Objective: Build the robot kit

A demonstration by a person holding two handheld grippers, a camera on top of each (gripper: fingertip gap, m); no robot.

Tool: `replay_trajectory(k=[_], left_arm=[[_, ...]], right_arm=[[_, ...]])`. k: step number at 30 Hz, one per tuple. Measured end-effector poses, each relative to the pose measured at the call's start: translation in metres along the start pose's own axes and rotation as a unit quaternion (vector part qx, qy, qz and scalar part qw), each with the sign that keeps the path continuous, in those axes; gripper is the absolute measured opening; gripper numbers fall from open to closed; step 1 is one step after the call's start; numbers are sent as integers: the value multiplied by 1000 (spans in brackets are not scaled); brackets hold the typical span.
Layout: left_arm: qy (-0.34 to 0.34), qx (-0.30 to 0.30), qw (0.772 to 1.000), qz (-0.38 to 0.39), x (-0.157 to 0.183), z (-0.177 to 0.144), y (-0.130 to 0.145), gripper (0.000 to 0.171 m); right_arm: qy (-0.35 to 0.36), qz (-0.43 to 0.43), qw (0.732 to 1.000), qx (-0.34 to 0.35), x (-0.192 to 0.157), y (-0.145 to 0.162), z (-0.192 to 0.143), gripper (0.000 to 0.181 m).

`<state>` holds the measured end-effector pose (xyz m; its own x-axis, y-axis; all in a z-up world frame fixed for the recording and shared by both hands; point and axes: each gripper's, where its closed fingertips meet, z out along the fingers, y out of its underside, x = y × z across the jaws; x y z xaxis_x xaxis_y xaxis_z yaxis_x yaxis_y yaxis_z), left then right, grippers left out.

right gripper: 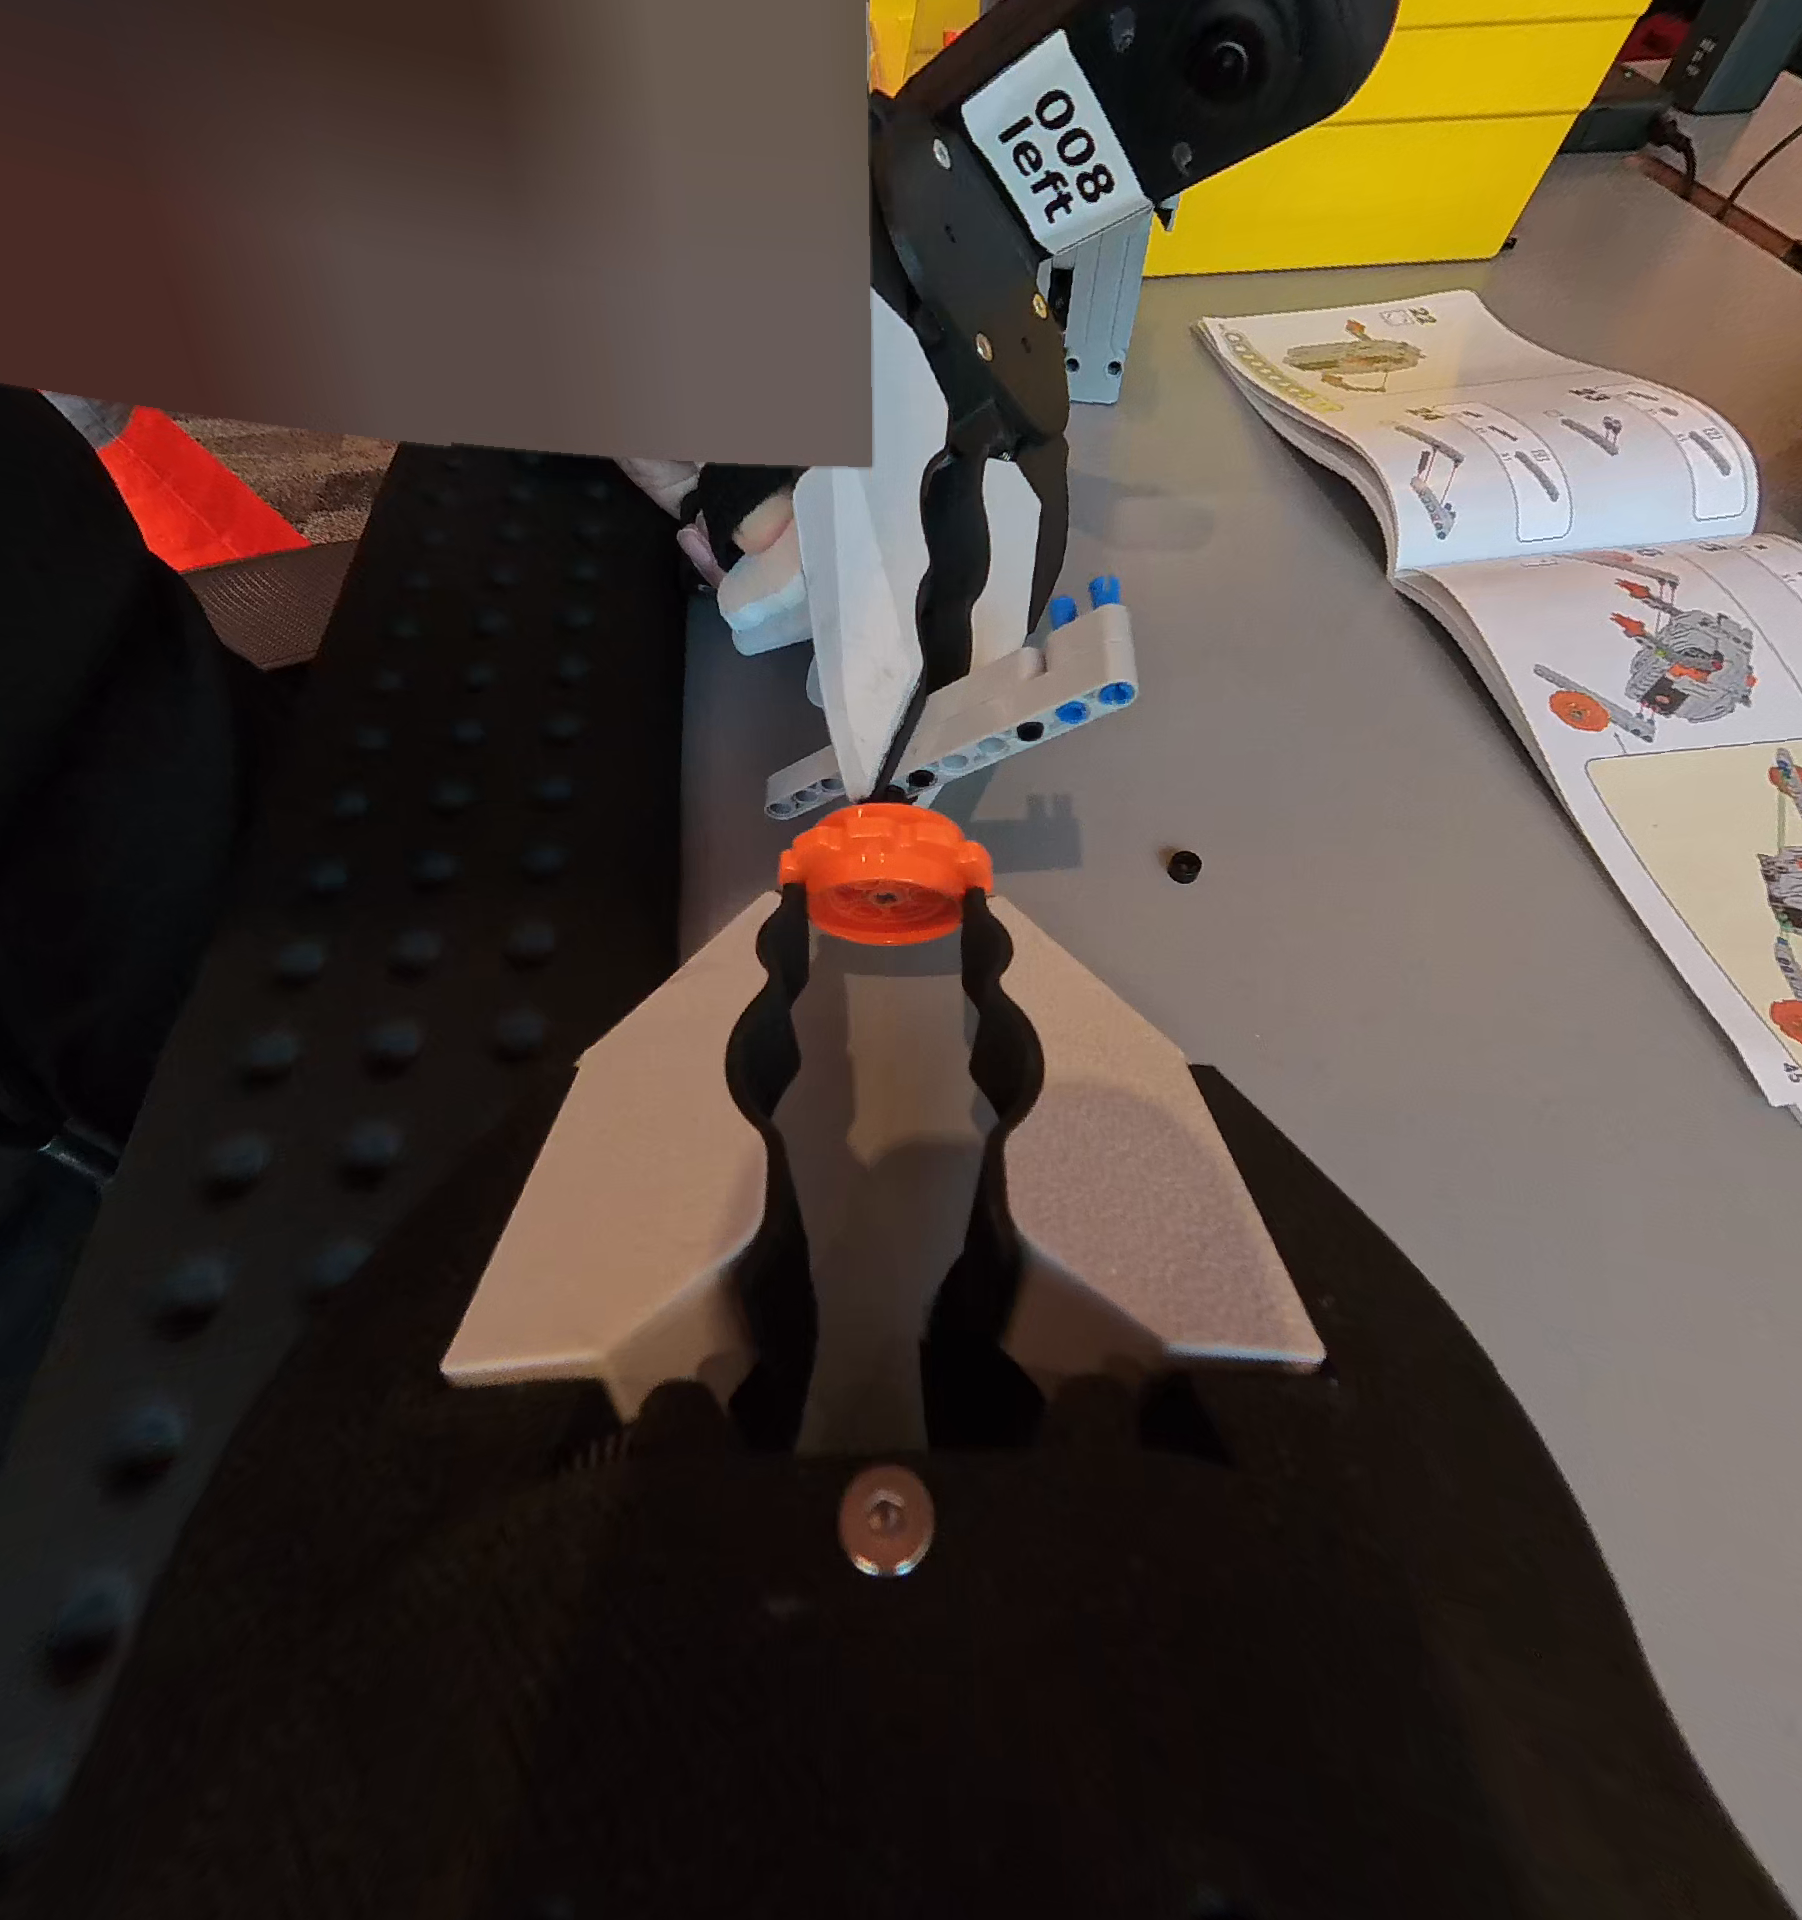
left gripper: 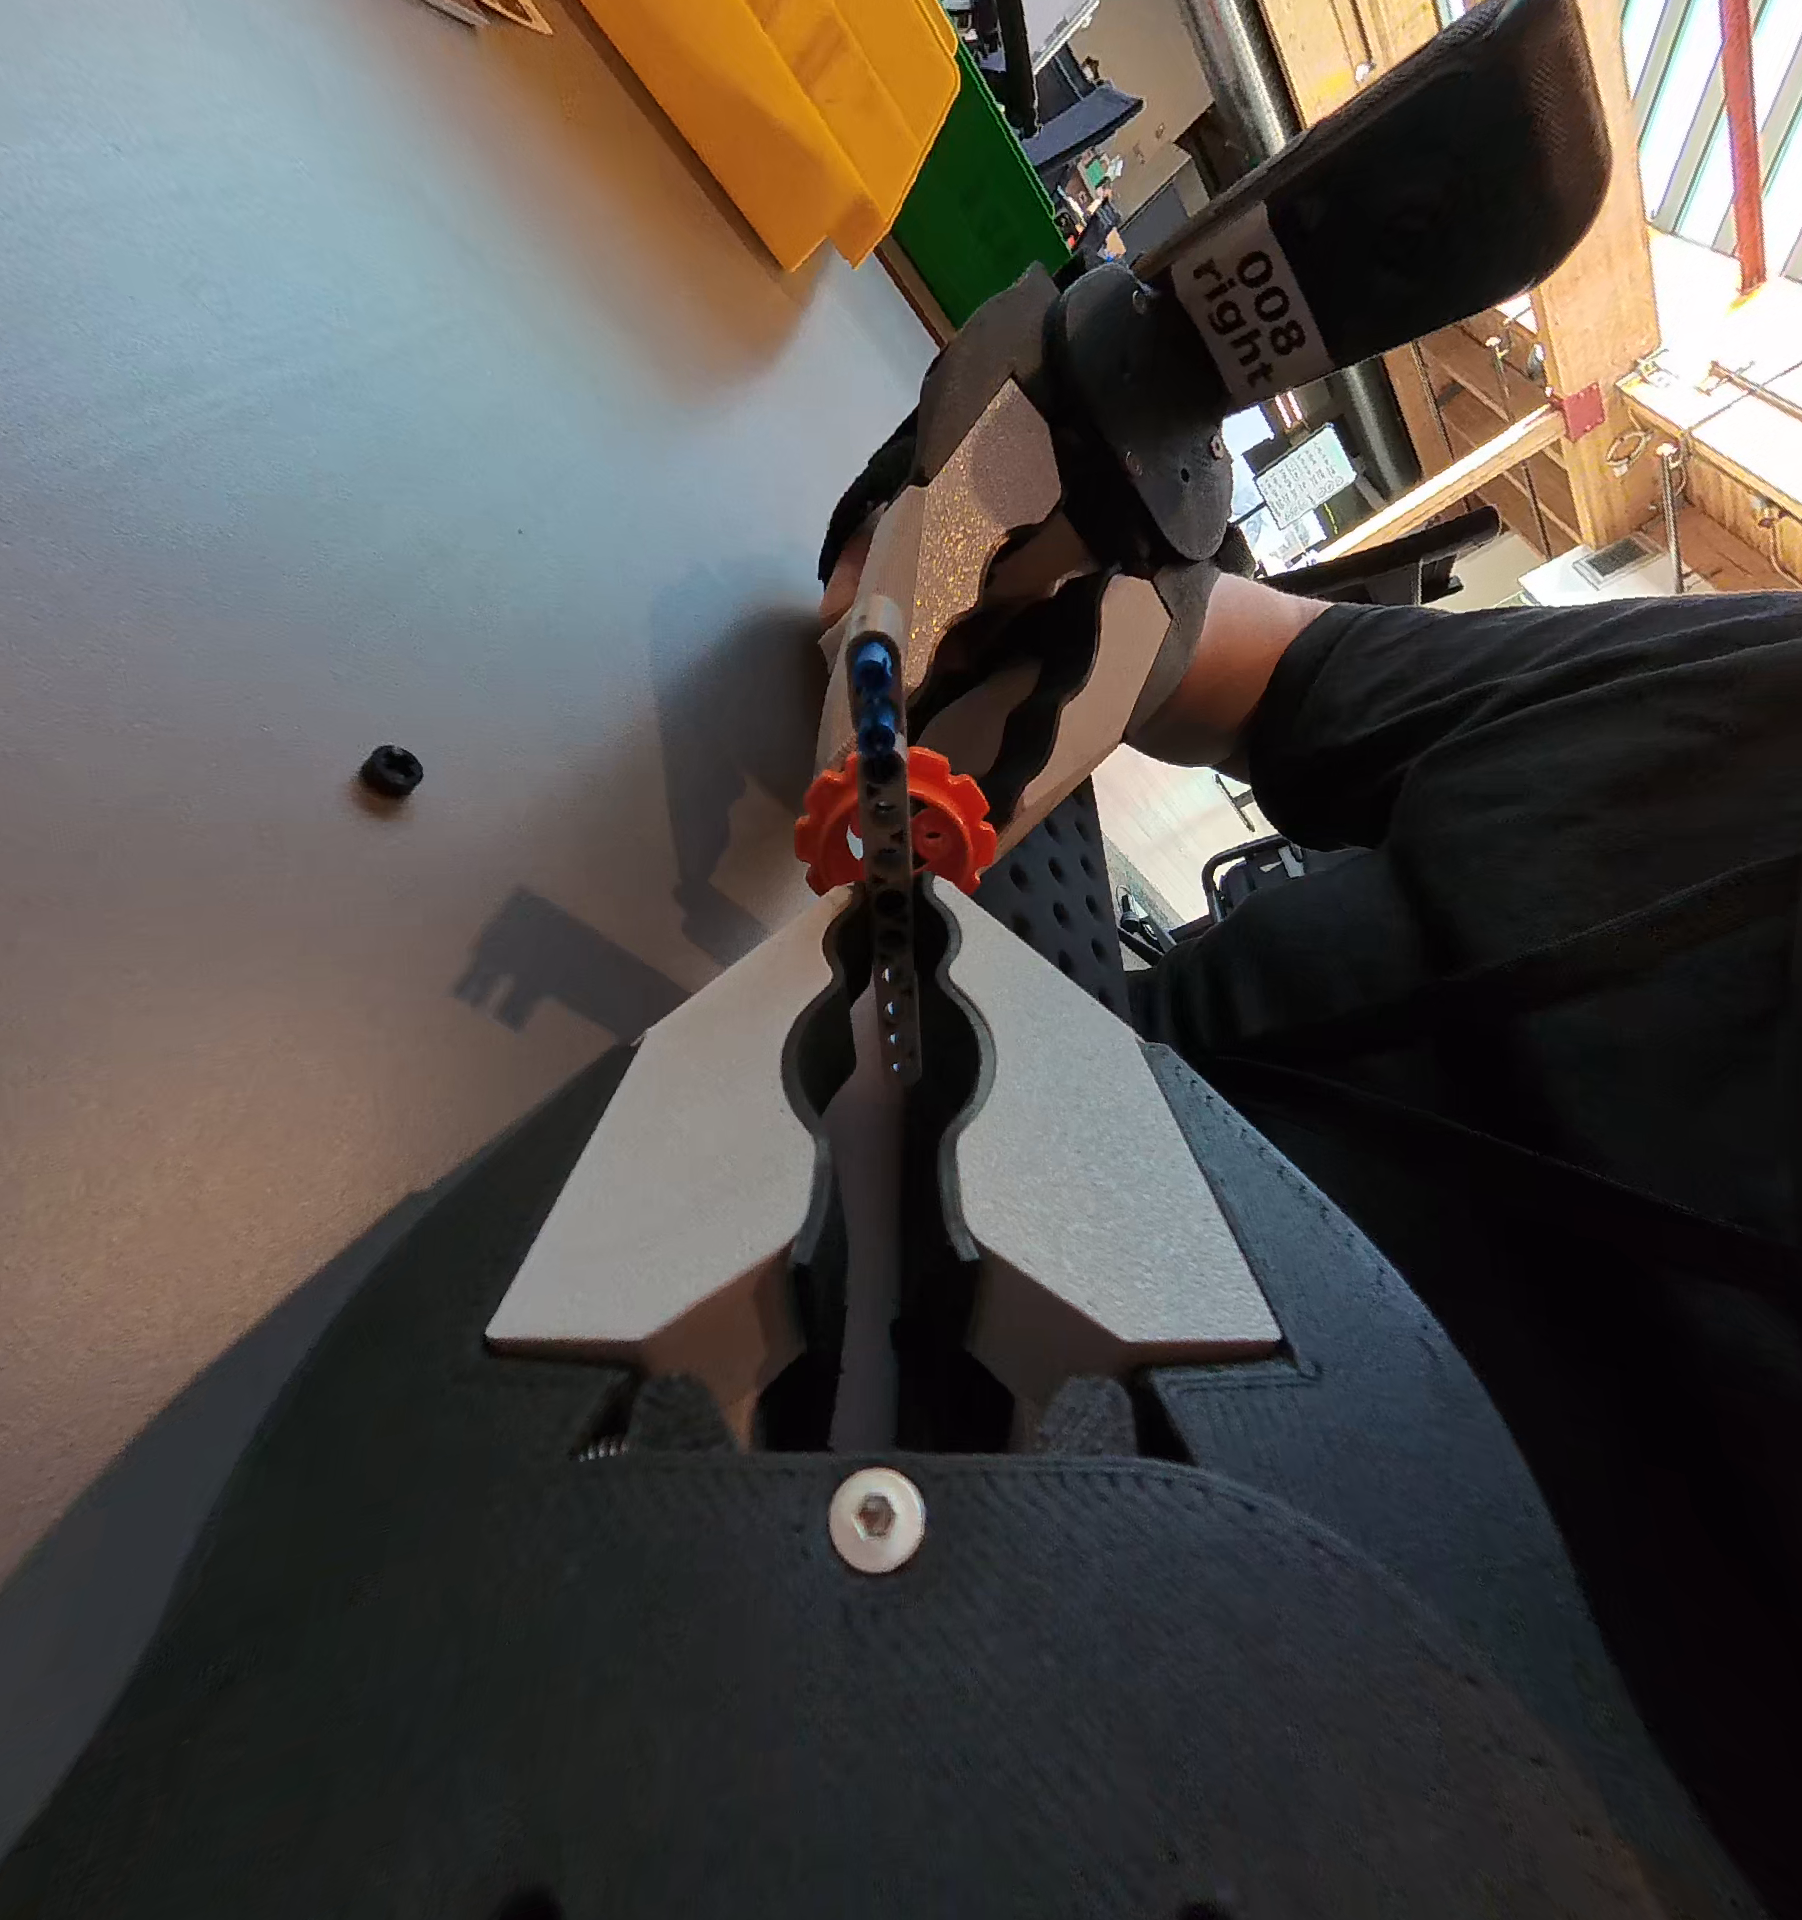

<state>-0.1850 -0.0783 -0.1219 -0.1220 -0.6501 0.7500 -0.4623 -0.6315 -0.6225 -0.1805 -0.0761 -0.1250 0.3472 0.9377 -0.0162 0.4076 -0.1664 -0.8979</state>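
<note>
A: Orange toothed wheel [right gripper: 884, 878]: it sits between the fingertips of the right gripper [right gripper: 884, 896], which pinches it by the rim, one black pad on each side. The wheel is held above the grey table [right gripper: 1396, 1195].

B: And the left gripper [left gripper: 892, 904]?

A: Its jaws are pressed onto a grey perforated beam [left gripper: 895, 987], which runs forward from between the fingertips. From the left wrist view the beam is edge-on, a thin strip of holes, with the orange toothed wheel [left gripper: 892, 836] right at the fingertips and touching the beam.

B: What does the right wrist view add?

A: The beam [right gripper: 980, 732] shows its full side there: an angled grey piece with blue pins [right gripper: 1079, 603] at the far end, held by the left gripper [right gripper: 881, 781] directly ahead of the wheel. An open instruction booklet [right gripper: 1562, 623] lies to the right of the right gripper, and a small black piece [right gripper: 1184, 864] rests on the table just right of the wheel. A yellow bin [right gripper: 1344, 156] stands far ahead.

B: Anything only the left view shows?

A: A green bin [left gripper: 980, 208] beyond the yellow bin [left gripper: 772, 114], and the person's black sleeve [left gripper: 1551, 790] behind the right gripper [left gripper: 855, 665]. The small black piece [left gripper: 391, 771] lies well to the left of the left gripper.
</note>
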Motion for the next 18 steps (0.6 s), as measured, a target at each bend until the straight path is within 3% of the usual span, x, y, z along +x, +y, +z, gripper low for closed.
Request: replay_trajectory(k=[18], left_arm=[[-20,-10,1000,2,-5,1,3,6]], right_arm=[[4,-9,1000,-23,0,5,5,27]])
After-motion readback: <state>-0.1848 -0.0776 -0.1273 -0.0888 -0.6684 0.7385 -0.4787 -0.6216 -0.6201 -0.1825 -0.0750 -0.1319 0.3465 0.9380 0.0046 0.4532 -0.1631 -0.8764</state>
